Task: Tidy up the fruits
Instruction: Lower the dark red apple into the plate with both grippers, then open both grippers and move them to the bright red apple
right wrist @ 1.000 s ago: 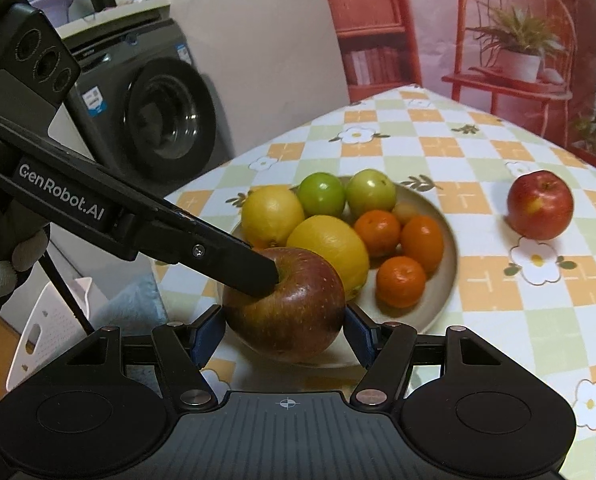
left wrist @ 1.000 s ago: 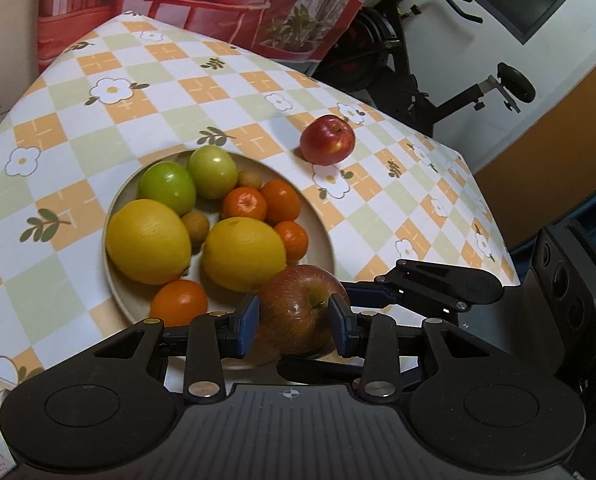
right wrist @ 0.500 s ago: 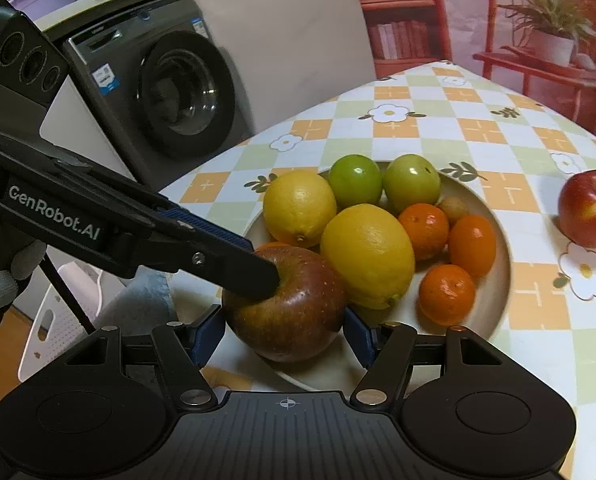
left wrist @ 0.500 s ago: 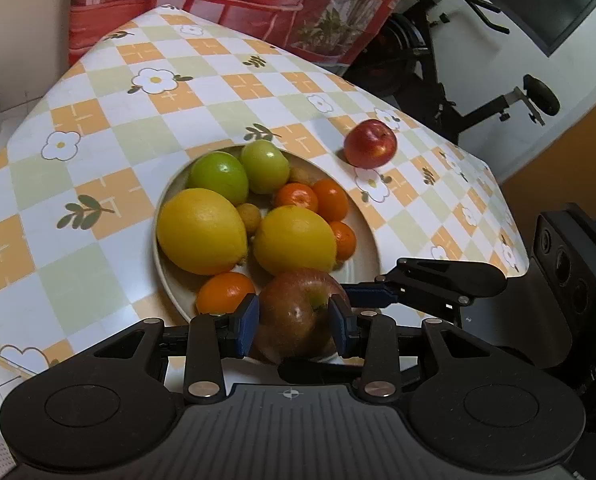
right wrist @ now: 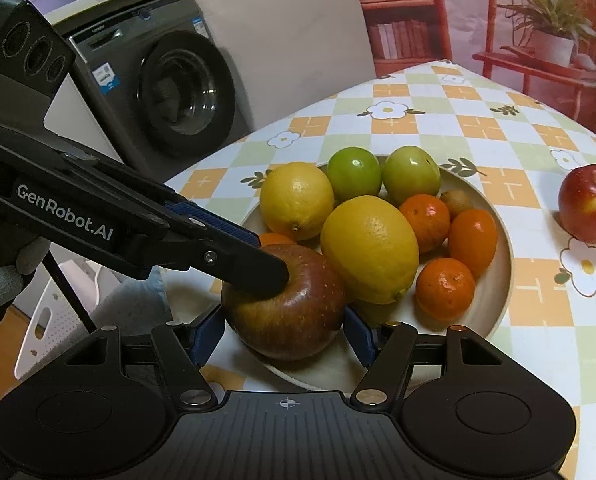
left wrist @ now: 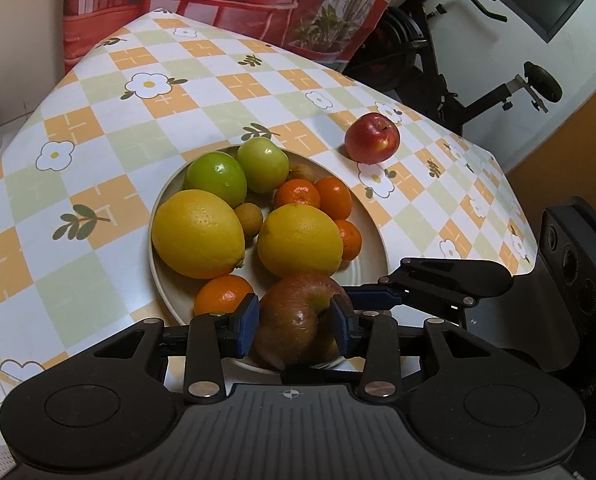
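Plate (left wrist: 371, 240) sits on the table (left wrist: 98, 128), just ahead of both grippers. Big apple (left wrist: 298, 320) at the plate's near rim, between the left gripper's (left wrist: 296, 322) pads and, in the other view, between the right gripper's (right wrist: 284, 334) pads; the left's jaws are opening. Left gripper reaches in from the right gripper's left, its fingertip on top of the apple. Just beyond the apple, two lemons (left wrist: 299, 240) side by side. Behind them two round fruits (left wrist: 262, 164) at the far rim. Mandarins (left wrist: 333, 197) right of the lemons, one more (left wrist: 222, 295) left of the apple. Second apple (left wrist: 372, 137) on the table, off the plate, far right.
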`<state>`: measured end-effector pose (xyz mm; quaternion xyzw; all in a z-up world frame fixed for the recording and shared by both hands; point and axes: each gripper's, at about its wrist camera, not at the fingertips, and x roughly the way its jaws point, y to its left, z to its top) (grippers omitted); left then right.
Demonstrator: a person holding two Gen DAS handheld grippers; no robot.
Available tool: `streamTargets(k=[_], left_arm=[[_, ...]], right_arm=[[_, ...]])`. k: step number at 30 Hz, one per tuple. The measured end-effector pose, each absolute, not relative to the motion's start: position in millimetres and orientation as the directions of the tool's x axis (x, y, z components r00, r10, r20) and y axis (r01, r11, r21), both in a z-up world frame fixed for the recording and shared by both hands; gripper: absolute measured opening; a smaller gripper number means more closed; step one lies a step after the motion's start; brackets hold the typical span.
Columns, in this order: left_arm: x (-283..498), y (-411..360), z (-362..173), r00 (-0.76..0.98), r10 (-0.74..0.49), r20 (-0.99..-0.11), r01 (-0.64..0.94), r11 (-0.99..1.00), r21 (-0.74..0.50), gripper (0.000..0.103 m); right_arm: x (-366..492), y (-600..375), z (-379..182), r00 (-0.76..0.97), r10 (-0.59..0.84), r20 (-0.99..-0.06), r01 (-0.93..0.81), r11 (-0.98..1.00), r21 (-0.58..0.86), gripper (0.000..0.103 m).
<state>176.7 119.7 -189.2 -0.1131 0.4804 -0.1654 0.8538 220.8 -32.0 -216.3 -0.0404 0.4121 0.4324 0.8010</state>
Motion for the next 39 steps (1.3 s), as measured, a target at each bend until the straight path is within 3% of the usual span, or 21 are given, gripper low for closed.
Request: streamTargets(k=[12,23,31,39], left_arm=[[176,116,-187,0.491,-0.365,-0.791,0.164,0.93,-0.328,0.043],[180,104,-167,0.547,-0.329,-0.77,0.169,0.944,-0.283,0.041],[199,82,-144,0.619,-0.3,-0.726,0.176,0.954,-0.245,0.041],[234,44,-123,0.657,-0.313,-0.685,0.218,0.95,-0.225,0.041]], right_arm=[[211,-48,-209,0.331,0.666,-0.668,-0.726,0.632,0.271,0.061],[209,-100,-200,0.491,0.663,-0.566,-0.657,0.708,0.259,0.061],[222,-137,-198,0.653,0.591,-0.474,-0.558,0.798,0.226,0.061],[244,-167,-202,0.73,0.51,-0.454,-0.489,0.855,0.175,0.061]])
